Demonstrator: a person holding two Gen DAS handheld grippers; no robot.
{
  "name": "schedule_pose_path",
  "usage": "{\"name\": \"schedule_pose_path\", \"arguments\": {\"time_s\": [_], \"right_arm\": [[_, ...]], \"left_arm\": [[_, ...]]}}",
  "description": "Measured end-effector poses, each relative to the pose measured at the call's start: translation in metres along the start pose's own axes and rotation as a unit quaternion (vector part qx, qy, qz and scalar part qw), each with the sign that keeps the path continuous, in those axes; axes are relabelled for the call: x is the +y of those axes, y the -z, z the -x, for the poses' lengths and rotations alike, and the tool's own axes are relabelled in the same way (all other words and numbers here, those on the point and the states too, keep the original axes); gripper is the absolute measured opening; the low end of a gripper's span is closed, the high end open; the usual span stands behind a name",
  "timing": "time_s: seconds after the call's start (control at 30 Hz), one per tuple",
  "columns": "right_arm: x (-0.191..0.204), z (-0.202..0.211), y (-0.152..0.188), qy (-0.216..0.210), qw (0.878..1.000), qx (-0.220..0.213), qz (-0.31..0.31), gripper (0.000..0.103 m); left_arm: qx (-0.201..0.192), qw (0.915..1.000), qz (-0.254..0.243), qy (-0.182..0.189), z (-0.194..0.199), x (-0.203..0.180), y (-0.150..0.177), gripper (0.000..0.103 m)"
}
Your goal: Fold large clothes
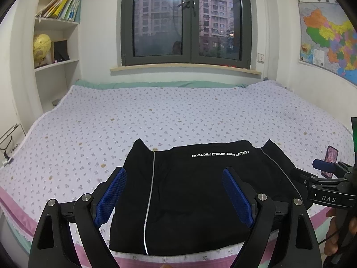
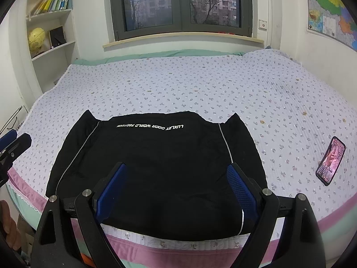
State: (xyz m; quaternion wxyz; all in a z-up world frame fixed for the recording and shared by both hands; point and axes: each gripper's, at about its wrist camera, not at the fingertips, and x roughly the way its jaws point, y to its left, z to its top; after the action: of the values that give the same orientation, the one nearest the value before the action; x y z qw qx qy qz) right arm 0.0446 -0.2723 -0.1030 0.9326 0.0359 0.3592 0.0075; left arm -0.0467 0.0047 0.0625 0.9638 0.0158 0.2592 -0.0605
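Left wrist view: black garment (image 1: 189,196) lies folded on the bed (image 1: 156,116)
Both sets of tongs, left gripper (image 1: 174,194) and right gripper (image 2: 178,192), hang wide and empty; perhaps one fold remains

wrist views, bed-edge (close), sharing garment (image 1: 189,189)
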Motion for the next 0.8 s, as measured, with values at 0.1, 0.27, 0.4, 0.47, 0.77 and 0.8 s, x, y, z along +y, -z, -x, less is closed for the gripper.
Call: {"name": "schedule_pose_path", "arguments": {"time_s": [0.1, 0.27, 0.4, 0.47, 0.77, 0.8], "right_arm": [[-0.0014, -0.0005, -0.0002, 0.0, 1.0, 0.001, 0.001, 0.092], [-0.0023, -0.0009, -0.0007, 0.0, 1.0, 0.001, -0.001, 0.092], [-0.0023, -0.0011, -0.0005, 0.0, 1.0, 0.001, 0.0, 0.092], [-0.0021, -0.0011, -0.0001, 0.0, 1.0, 0.001, -0.001, 0.092], [-0.0029, -0.003, 0.0006, 0.001, 1.0, 0.005, -0.003, 0.092], [-0.0029, -0.0033, 0.0004, 0.001, 1.0, 0.005, -0.003, 0.092]], "left_arm": [[-0.001, 1.0, -0.003, -0.003, 0.0007, -0.0013, 0.0004, 0.088], [-0.002, 1.0, -0.008, -0.003, 0.0016, -0.0047, 0.0007, 0.089], [0.0, 0.9999, -0.01, -0.003, 0.0017, -0.0061, 0.0004, 0.089], [0.001, 1.0, -0.007, -0.003, 0.0012, -0.0058, 0.0001, 0.088], [0.004, 1.0, -0.004, -0.006, -0.0016, -0.0048, 0.0003, 0.089], [0.004, 0.9999, -0.005, -0.008, -0.002, -0.0055, 0.0003, 0.089]]}}
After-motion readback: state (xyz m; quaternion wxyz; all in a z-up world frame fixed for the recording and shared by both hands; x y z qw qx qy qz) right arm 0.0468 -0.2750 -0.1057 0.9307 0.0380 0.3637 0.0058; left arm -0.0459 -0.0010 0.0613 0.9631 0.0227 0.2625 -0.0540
